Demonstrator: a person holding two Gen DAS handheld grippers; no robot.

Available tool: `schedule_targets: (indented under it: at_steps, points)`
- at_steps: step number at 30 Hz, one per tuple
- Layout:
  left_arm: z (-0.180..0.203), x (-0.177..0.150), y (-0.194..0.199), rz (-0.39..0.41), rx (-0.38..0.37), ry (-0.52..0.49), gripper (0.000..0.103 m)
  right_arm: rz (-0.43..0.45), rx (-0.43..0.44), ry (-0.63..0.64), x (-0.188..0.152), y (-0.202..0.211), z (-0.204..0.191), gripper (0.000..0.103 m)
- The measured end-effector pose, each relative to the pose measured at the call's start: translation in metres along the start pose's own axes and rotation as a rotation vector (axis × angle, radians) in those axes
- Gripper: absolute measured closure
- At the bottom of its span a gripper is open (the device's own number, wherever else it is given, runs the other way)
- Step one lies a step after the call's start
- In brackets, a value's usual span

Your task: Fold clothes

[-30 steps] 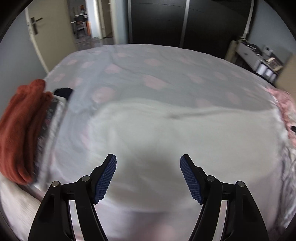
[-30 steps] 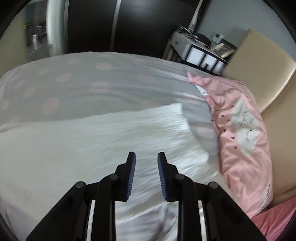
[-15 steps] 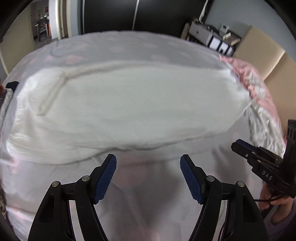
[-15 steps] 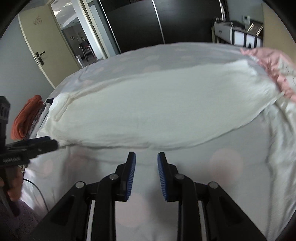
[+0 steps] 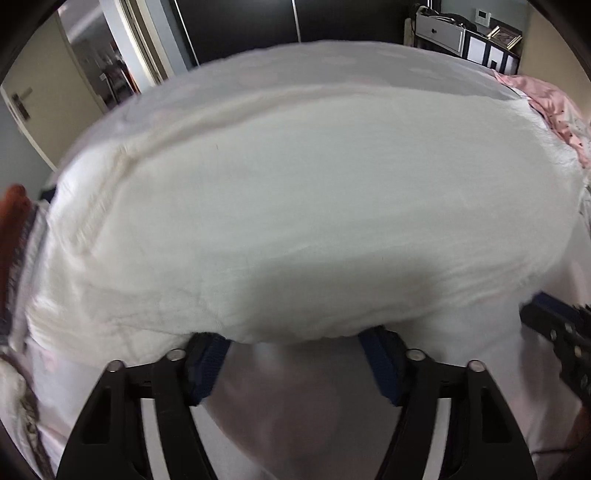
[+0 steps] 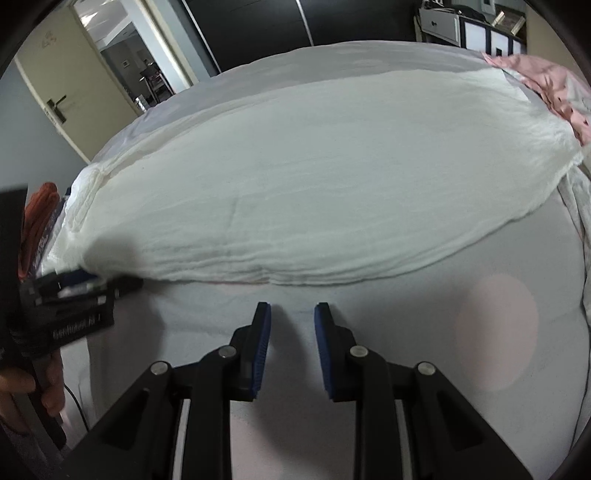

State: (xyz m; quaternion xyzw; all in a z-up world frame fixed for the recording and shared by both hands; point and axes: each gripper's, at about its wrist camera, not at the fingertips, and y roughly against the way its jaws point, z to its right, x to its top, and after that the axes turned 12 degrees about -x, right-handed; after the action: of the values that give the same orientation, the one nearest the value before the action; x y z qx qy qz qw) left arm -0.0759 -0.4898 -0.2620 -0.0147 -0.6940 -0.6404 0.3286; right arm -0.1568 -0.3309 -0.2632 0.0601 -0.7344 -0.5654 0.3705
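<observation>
Nearest in the left wrist view, the left gripper has its blue-padded fingers spread wide, and their tips sit at, and partly under, the near edge of the white garment; nothing is pinched between them. The same gripper shows at the left edge of the right wrist view, its tip meeting the garment's near left corner, with the person's hand wrapped around its handle.

The right gripper hovers over the bedspread, just short of the garment's near hem. Its fingers stand apart with a narrow gap and hold nothing. A pale pink dot on the bedspread lies to its right. In the left wrist view a dark blurred part of this gripper enters from the right edge.

The white garment is spread flat across the middle of the bed, long from left to right, with a thick seam or band running along its far left side. Its near hem shows several stacked layers of fabric.

To the left of the garment sits a pile of clothes topped by an orange-red piece. At the far right lies a pink pillow. Beyond the bed stand a dark wardrobe, an open door at the far left, and a white drawer unit at the far right.
</observation>
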Motion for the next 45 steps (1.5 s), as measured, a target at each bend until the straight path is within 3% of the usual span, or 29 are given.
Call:
schedule_targets:
  at_steps: [1, 4, 8, 17, 27, 31, 39, 42, 45]
  points:
    - [0.003, 0.006, 0.001, 0.014, 0.021, -0.003, 0.066, 0.002, -0.001, 0.008, 0.001, -0.001, -0.002, 0.079]
    - [0.004, 0.016, 0.011, 0.063, 0.03, 0.022, 0.082, 0.012, 0.022, 0.014, 0.003, -0.003, -0.003, 0.079]
    - [-0.003, 0.021, 0.028, 0.087, 0.027, 0.026, 0.092, 0.04, 0.068, 0.013, 0.003, 0.0, -0.003, 0.079]
    - [-0.019, 0.02, 0.036, 0.089, -0.023, -0.016, 0.094, 0.135, 0.161, 0.086, -0.001, 0.015, -0.015, 0.079]
    - [-0.051, 0.023, 0.029, 0.093, -0.24, 0.031, 0.094, 0.128, 0.18, 0.176, -0.009, 0.019, -0.04, 0.079]
    - [-0.065, 0.02, 0.02, 0.047, -0.33, 0.06, 0.094, 0.154, 0.155, 0.256, 0.006, 0.017, -0.068, 0.079]
    - [-0.081, 0.021, 0.025, 0.053, -0.41, 0.077, 0.094, 0.161, 0.083, 0.506, 0.041, 0.005, -0.125, 0.079]
    - [-0.092, 0.021, 0.026, 0.042, -0.442, 0.1, 0.091, 0.161, 0.094, 0.561, 0.054, 0.006, -0.136, 0.079]
    - [-0.103, 0.022, 0.027, 0.032, -0.462, 0.123, 0.09, 0.108, 0.116, 0.622, 0.062, -0.001, -0.147, 0.071]
